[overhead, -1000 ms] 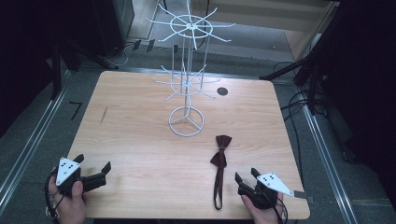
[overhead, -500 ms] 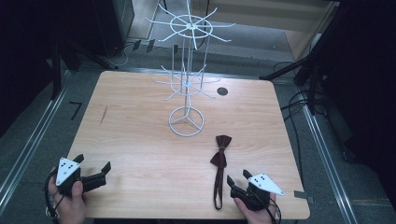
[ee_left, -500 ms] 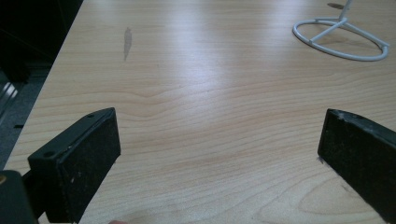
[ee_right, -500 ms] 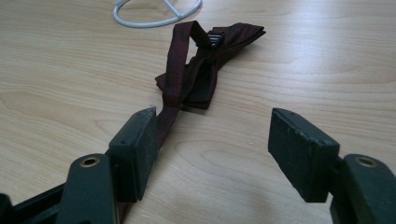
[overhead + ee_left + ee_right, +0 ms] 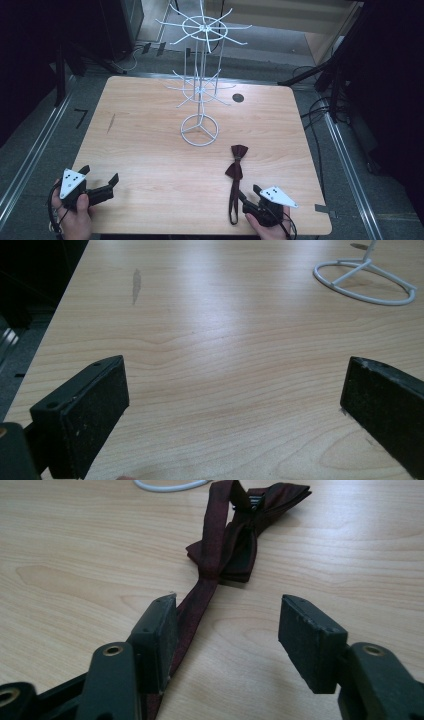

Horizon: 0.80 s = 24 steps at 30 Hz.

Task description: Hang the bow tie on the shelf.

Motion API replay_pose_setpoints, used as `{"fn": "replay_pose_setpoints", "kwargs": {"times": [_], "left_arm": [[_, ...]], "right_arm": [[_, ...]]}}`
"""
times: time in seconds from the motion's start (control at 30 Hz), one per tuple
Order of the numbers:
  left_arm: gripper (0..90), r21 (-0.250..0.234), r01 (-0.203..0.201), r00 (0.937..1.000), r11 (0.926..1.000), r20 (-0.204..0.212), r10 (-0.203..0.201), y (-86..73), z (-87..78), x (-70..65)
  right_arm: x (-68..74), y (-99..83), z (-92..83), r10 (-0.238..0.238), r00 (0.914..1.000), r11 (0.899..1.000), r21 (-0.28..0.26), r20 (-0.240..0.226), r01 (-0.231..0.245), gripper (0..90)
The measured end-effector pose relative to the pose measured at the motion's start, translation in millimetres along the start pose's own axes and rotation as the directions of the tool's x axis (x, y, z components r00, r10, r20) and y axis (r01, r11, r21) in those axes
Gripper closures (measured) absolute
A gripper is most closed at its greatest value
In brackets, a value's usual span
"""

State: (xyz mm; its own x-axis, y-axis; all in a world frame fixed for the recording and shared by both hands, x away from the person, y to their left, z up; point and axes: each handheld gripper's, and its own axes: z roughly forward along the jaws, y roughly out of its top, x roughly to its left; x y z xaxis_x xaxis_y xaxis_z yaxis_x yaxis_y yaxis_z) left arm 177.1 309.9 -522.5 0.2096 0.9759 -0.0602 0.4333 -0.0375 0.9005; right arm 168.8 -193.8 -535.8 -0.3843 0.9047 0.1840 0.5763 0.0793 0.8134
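A dark red bow tie [image 5: 236,161] lies flat on the wooden table [image 5: 150,150], and its strap [image 5: 233,200] trails toward the front edge. My right gripper [image 5: 248,196] sits low at the strap's near end. In the right gripper view the bow [image 5: 245,535] lies ahead of the right gripper [image 5: 227,625]. The strap [image 5: 200,595] runs along the inner face of the left jaw. The jaws have just been closing and stand apart, with no pad pressing on the strap. My left gripper [image 5: 100,175] rests open at the front left corner over bare wood [image 5: 235,390].
A tall white wire display rack [image 5: 200,85] stands mid-table on a ring base [image 5: 365,282]. A black round hole [image 5: 238,98] lies behind it and a dark scuff [image 5: 110,123] marks the left side. Metal rails and cables line the floor around the table.
My right gripper has shifted a little left, up to the strap's near end, and its jaws stand narrower. The left gripper and the bow tie have stayed put.
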Motion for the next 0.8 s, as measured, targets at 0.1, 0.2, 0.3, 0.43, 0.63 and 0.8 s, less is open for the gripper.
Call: {"fn": "replay_pose_setpoints", "kwargs": {"times": [0.1, 0.2, 0.3, 0.43, 0.63, 0.8], "left_arm": [[0.0, 0.002, -0.001, 1.0000, 1.0000, -0.001, 0.001, 0.1, -0.1, 0.1], [0.0, 0.002, -0.002, 1.0000, 1.0000, -0.001, 0.002, 0.1, -0.1, 0.1], [0.0, 0.002, -0.003, 1.0000, 1.0000, -0.001, 0.003, 0.1, 0.0, 0.1], [0.0, 0.001, -0.001, 1.0000, 1.0000, 0.001, 0.001, 0.0, 0.0, 0.2], [0.0, 0.000, 0.000, 1.0000, 1.0000, 0.002, 0.000, 0.0, 0.1, 0.2], [0.0, 0.003, -0.003, 1.0000, 1.0000, -0.001, 0.003, 0.1, 0.0, 0.2]], "right_arm": [[2.4, -1.0, 1.7, -0.005, 1.0000, 1.000, 0.012, -0.006, 0.005, 43.3], [4.7, -2.0, 3.7, -0.010, 0.9999, 1.000, 0.020, -0.010, 0.010, 43.1], [6.9, -3.3, 5.7, -0.015, 0.9997, 0.999, 0.034, -0.017, 0.016, 41.5], [11.1, -4.6, 7.4, -0.033, 0.9984, 0.999, 0.033, -0.047, 0.034, 35.3], [15.4, -6.8, 11.4, -0.042, 0.9982, 0.997, 0.055, -0.043, 0.044, 34.5], [16.9, -7.3, 12.5, -0.045, 0.9980, 0.997, 0.063, -0.043, 0.048, 34.8]]}}
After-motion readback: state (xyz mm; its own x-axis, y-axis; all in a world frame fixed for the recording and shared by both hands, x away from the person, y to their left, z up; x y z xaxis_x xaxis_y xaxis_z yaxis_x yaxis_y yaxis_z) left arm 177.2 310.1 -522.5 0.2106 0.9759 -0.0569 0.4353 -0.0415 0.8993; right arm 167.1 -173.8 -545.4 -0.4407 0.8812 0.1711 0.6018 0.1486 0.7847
